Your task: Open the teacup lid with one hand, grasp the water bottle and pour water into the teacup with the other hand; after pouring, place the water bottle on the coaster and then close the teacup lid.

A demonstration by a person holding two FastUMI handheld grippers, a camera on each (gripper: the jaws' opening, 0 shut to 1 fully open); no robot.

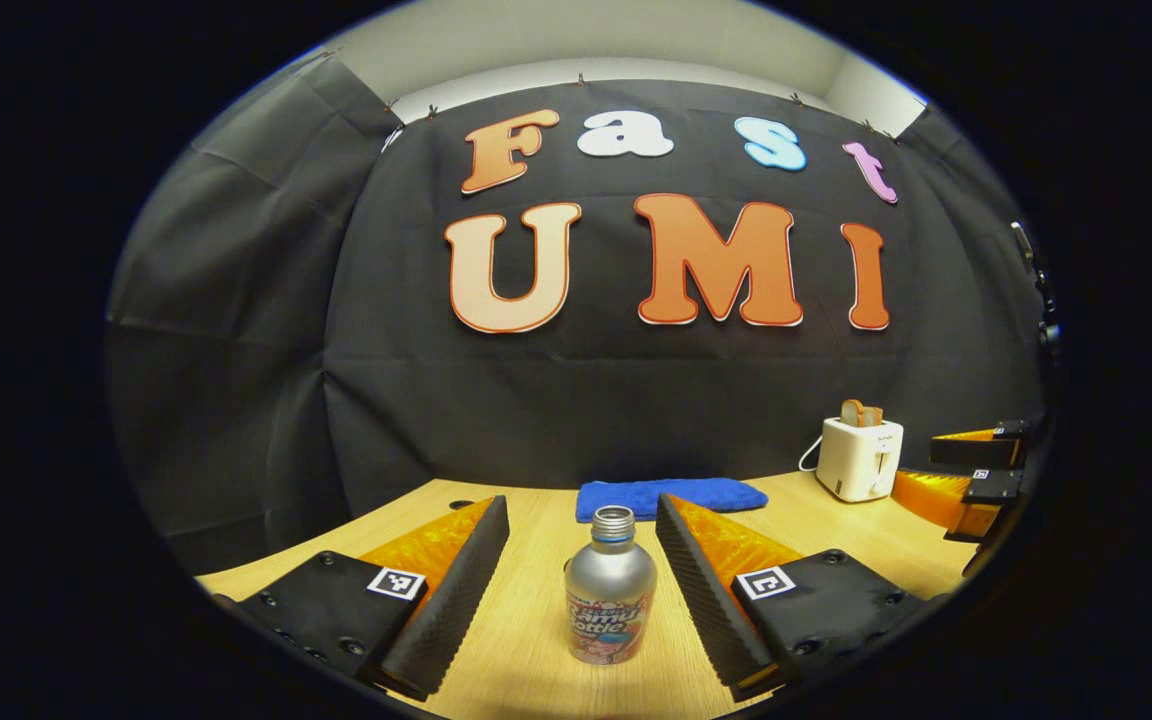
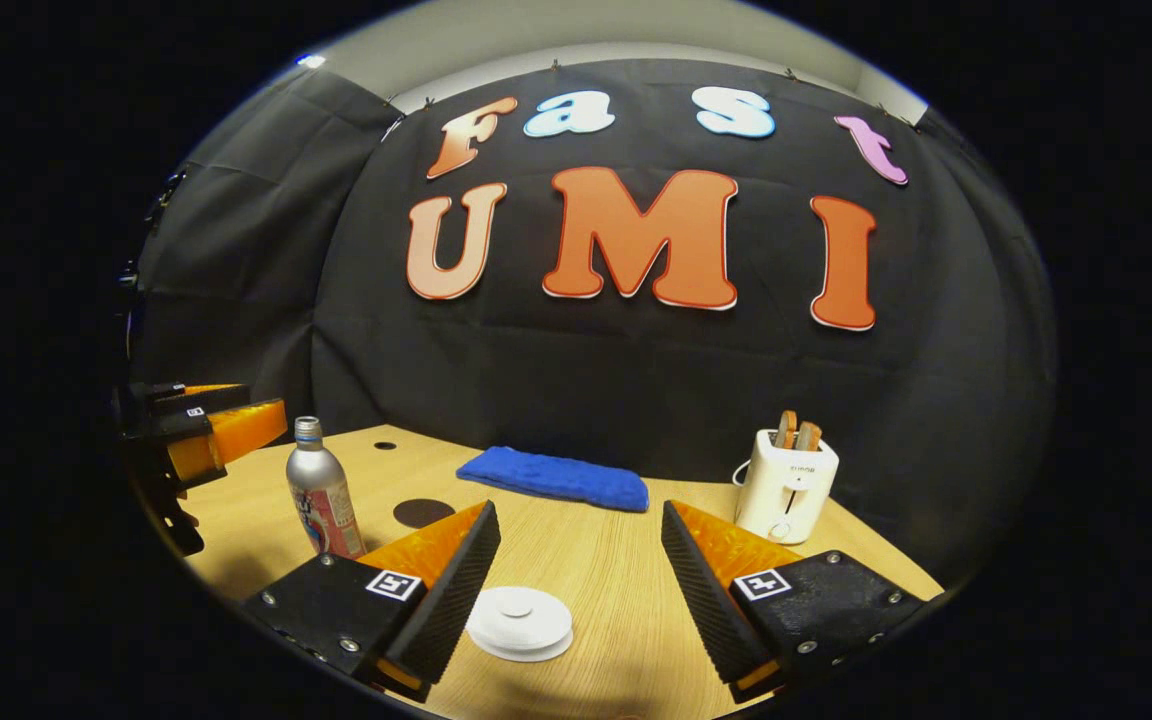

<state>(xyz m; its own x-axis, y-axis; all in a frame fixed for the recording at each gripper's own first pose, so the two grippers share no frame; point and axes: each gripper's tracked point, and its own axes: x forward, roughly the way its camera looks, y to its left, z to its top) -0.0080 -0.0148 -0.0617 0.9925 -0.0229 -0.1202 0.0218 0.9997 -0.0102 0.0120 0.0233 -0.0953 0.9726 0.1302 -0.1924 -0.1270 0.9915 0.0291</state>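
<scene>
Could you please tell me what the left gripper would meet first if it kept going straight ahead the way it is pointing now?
Most likely the water bottle, standing upright and uncapped between the open fingers of the left gripper. The folded blue cloth lies farther behind it.

An uncapped silver metal water bottle (image 1: pixel 611 600) with a colourful printed label stands upright on the wooden tabletop (image 2: pixel 616 570). A round white teacup lid (image 2: pixel 520 621) sits closed. Beyond lies a dark round coaster (image 2: pixel 423 512).

water bottle (image 1: pixel 610 598): silver body, red-and-blue printed label. teacup lid (image 2: pixel 520 621): white. cloth (image 2: pixel 556 477): blue, nubbly texture. toaster (image 2: pixel 785 484): white, brown toast. coaster (image 2: pixel 423 512): dark brown. table (image 2: pixel 616 570): pale wood grain.
</scene>
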